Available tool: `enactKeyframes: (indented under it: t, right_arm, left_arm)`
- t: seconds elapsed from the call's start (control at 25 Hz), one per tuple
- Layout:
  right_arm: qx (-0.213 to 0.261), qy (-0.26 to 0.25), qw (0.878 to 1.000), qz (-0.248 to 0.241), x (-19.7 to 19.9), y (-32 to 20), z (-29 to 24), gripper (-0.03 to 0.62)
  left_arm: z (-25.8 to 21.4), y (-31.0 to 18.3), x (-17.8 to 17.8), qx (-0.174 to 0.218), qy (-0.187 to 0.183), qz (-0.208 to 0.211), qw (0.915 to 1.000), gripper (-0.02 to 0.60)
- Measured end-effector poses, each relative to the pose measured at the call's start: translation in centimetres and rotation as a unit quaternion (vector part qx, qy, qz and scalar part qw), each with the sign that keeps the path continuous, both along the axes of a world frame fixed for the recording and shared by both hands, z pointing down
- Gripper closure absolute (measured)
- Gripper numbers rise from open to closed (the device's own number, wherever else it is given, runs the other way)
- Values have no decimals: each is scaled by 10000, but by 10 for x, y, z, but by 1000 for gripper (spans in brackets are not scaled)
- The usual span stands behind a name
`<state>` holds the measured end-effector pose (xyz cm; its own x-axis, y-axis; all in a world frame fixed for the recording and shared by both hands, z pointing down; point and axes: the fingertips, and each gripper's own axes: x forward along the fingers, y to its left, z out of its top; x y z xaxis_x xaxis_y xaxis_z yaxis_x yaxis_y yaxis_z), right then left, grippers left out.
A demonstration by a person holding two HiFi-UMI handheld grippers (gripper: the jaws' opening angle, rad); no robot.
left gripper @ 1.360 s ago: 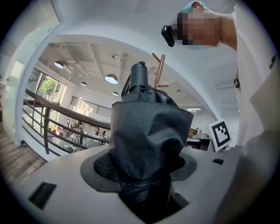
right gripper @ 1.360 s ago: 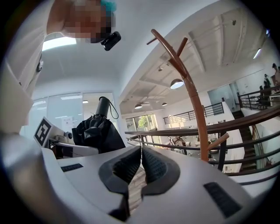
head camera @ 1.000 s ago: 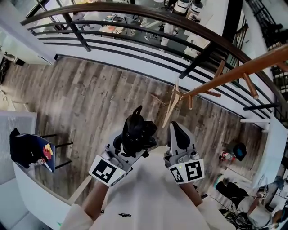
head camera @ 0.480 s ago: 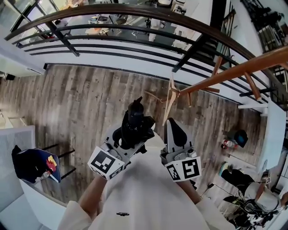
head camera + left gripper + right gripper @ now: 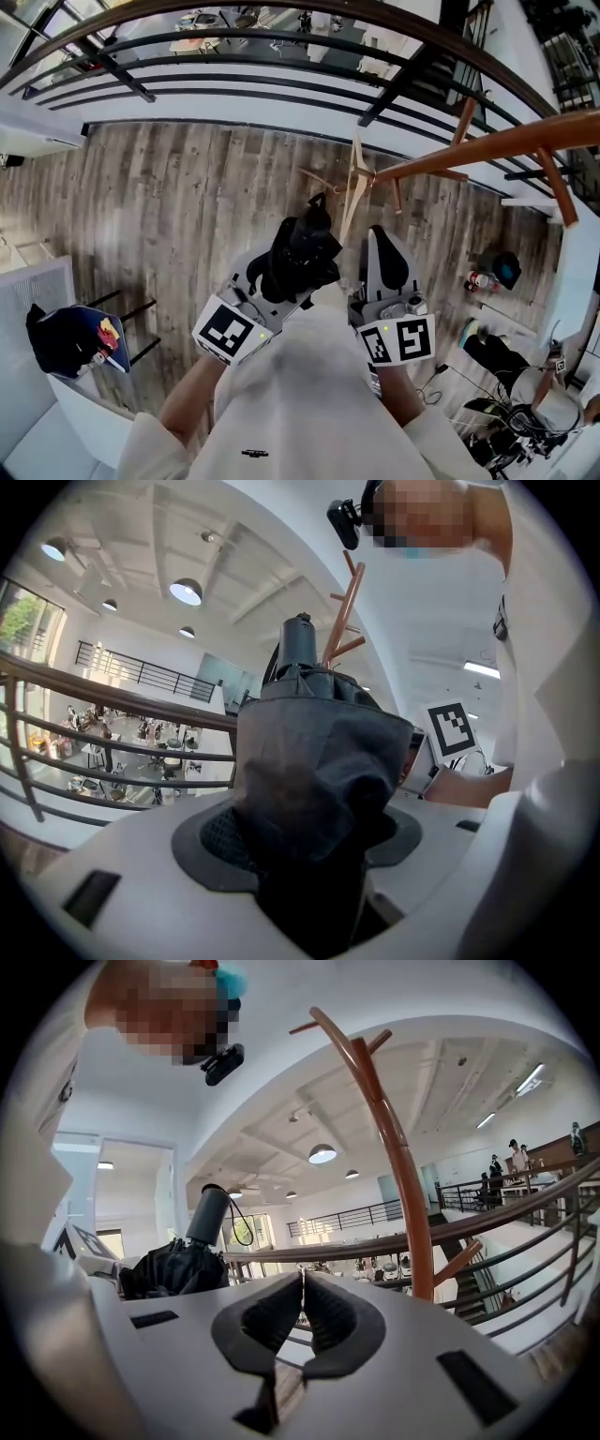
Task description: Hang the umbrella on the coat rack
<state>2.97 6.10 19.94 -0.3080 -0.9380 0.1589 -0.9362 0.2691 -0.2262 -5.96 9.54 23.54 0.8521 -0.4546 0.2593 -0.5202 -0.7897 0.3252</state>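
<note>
Left gripper clamps the folded black umbrella. Right gripper jaws are pressed together, empty; the coat rack stands ahead-right. Marker cubes bear square codes.

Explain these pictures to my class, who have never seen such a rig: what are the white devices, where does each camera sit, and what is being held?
There is no robot here. A person holds a two-jaw gripper in each hand. The head view comes from a camera on the person's head, looking down at both grippers above a wooden floor. The other two views come from a camera riding on each gripper, looking along its jaws. The left gripper is shut on a folded black umbrella. The right gripper is shut and empty. A brown coat rack stands just ahead, near a railing.
</note>
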Motion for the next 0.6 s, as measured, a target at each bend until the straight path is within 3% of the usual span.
enactKeyframes:
  t: [0.6]
  right_arm:
    - [-627,-214,9972,334,28,-26,92,559]
  left_arm:
    - [90,-37,23,-352,-515,337,9975,293]
